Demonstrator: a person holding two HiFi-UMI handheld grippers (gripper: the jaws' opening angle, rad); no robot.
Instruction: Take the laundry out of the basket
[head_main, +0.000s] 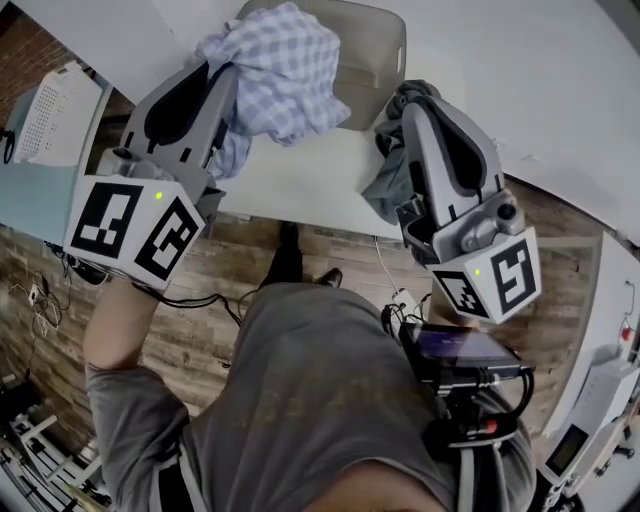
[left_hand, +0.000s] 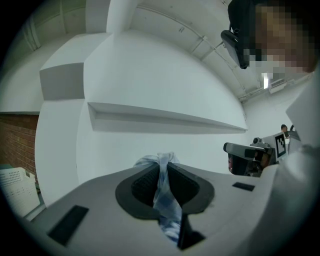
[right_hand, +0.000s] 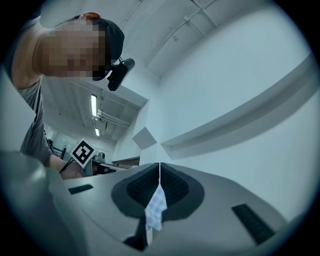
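A blue-and-white checked cloth is bunched up over the grey plastic basket on the white table. My left gripper is shut on this cloth. In the left gripper view a twisted strip of the checked cloth runs between the pads, and the left gripper points up at the ceiling. My right gripper has dark grey-blue cloth gathered round its tip. Between the pads of the right gripper sits a thin checked scrap. Whether both cloths are one garment I cannot tell.
The white table ends close to the person's body. A white perforated crate stands at the left. Cables lie on the wooden floor. A white machine stands at the lower right. A dark device hangs at the person's waist.
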